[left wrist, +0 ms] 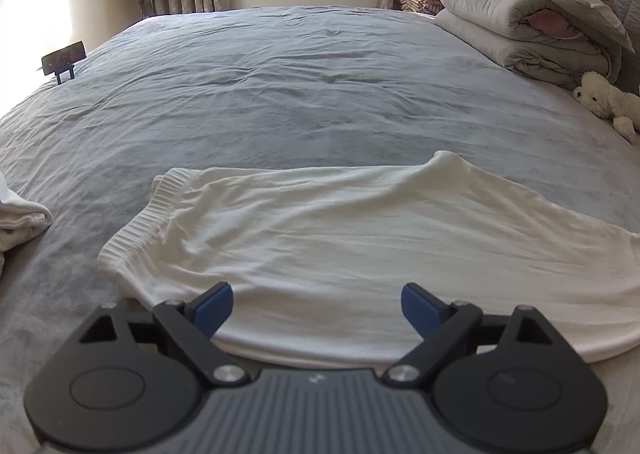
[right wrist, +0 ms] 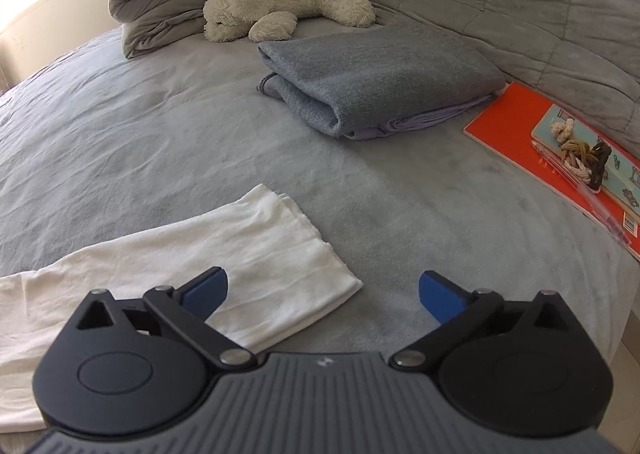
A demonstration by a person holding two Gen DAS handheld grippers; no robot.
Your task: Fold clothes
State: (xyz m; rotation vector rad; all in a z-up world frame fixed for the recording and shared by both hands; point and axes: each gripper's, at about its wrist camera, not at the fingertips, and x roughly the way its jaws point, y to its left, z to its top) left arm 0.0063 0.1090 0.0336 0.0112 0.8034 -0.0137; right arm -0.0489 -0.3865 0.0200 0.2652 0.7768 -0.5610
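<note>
**White garment laid flat on the bed, both grippers wide apart**

A white garment is seen spread across the near part of the grey bedsheet, folded lengthwise into a long band. A ribbed waistband is shown at its left end, and soft creases run along its length. In the right wrist view, its other end is seen as stacked, squared-off layers lying flat.

The left gripper is held just above the garment's near edge, with its 2 blue pads spread wide and nothing clamped. The right gripper is likewise held fully apart; its left pad is seen over the white cloth, its right pad over bare sheet, and nothing is gripped.
</note>
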